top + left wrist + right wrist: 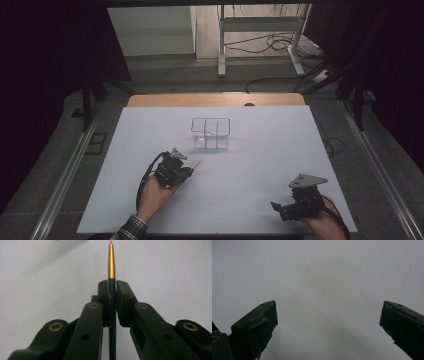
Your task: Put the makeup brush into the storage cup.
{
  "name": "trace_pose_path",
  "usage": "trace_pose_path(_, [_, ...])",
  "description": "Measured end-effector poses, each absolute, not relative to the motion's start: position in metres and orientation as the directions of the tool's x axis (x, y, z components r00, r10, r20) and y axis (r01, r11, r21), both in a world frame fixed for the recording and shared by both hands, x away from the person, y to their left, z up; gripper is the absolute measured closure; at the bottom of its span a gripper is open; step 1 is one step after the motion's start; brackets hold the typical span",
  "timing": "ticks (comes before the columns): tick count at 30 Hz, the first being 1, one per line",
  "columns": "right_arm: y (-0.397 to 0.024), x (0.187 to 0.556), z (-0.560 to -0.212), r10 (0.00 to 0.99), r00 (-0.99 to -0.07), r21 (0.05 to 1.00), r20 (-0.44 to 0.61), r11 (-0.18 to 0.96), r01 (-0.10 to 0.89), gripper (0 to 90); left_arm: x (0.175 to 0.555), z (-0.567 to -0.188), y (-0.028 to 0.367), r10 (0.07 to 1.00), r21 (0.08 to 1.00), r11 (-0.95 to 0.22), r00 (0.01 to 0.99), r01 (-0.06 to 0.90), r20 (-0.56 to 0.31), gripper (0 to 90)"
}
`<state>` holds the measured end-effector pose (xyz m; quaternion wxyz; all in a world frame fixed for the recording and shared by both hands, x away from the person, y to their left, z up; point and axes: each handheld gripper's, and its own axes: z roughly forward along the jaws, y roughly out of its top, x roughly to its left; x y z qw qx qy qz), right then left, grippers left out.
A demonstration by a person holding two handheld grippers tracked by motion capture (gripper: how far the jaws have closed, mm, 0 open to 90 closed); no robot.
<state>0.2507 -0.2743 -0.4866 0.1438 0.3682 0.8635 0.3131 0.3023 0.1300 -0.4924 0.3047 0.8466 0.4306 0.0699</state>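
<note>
My left gripper (pixel 186 173) is shut on a pen (pixel 196 164) with a dark barrel and a gold pointed tip. In the left gripper view the pen (pixel 111 262) runs straight up between the closed pads, its gold tip sticking out beyond them over the white table. A clear acrylic organizer (pixel 211 133) with several compartments stands farther back on the table, beyond the pen's tip. My right gripper (pixel 278 207) rests near the table's front right edge, open. In the right gripper view its jaws stand wide apart with nothing between them.
The white tabletop (pixel 260 150) has a wooden strip (pixel 215 99) along its far edge. Beyond it stand a white metal frame (pixel 260 30) and cables on the floor. Dark surroundings flank both sides.
</note>
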Motion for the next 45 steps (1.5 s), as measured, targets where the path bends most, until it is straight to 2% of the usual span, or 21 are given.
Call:
trace_pose_path(21, [-0.274,0.251,-0.487,0.719,-0.695,0.646,-0.017,0.538,0.541,1.7,0.294,-0.475,0.142,0.746,0.699,-0.396,0.652,0.595,-0.133,83.6])
trace_pose_path(45, [-0.273,0.251,-0.488,0.718,-0.696,0.644,-0.020,0.542,0.540,1.7,0.289,-0.454,0.159,0.757,0.834,-0.242,0.634,0.495,-0.157,83.6])
